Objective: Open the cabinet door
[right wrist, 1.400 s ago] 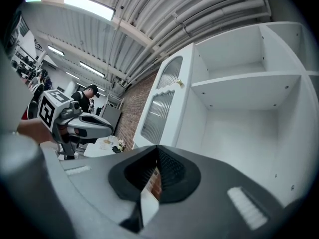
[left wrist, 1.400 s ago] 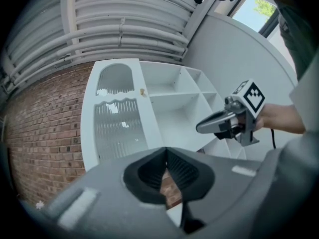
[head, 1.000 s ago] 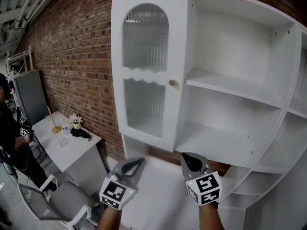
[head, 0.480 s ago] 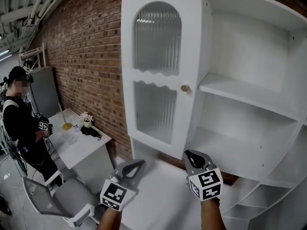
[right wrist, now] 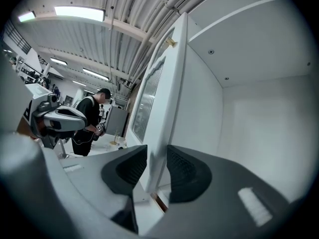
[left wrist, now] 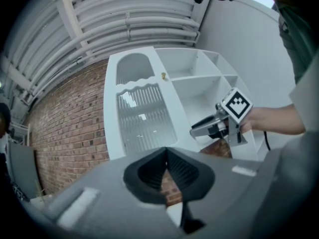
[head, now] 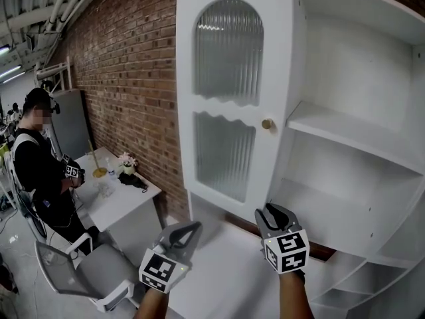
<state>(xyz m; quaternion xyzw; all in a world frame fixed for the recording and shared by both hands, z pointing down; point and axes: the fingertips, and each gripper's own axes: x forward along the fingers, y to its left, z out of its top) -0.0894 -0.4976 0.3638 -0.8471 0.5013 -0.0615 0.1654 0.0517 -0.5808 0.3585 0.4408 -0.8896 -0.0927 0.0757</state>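
Head view, cabinet door [head: 229, 98]: white, with two ribbed glass panels, the upper one arched; it stands swung out from the cabinet front, to the left of the exposed compartments.
Knob [head: 267, 123]: small, brass-coloured, at mid-height on the door's free edge.
Right gripper [head: 271, 211]: raised to the door's lower free corner. Its own view shows the jaws at a narrow setting, with the door's edge filling the gap between the two pads.
Left gripper [head: 189, 228]: held low, well left of the right gripper and below the door, apart from it. Its own view shows the jaws closed tip to tip with nothing between them.
Cabinet [head: 345, 65]: white; open interior to the right of the door, with bare shelves [head: 339, 135] one above another.
Brick wall [head: 119, 78]: red, running behind and to the left of the cabinet.
Worktop [head: 126, 201]: white, set against the wall to the left; small items lie on it, too small to identify.
Person [head: 40, 165]: in dark clothing, standing at the worktop's far side.
Chair [head: 86, 271]: grey seat, white frame, near the worktop at lower left.
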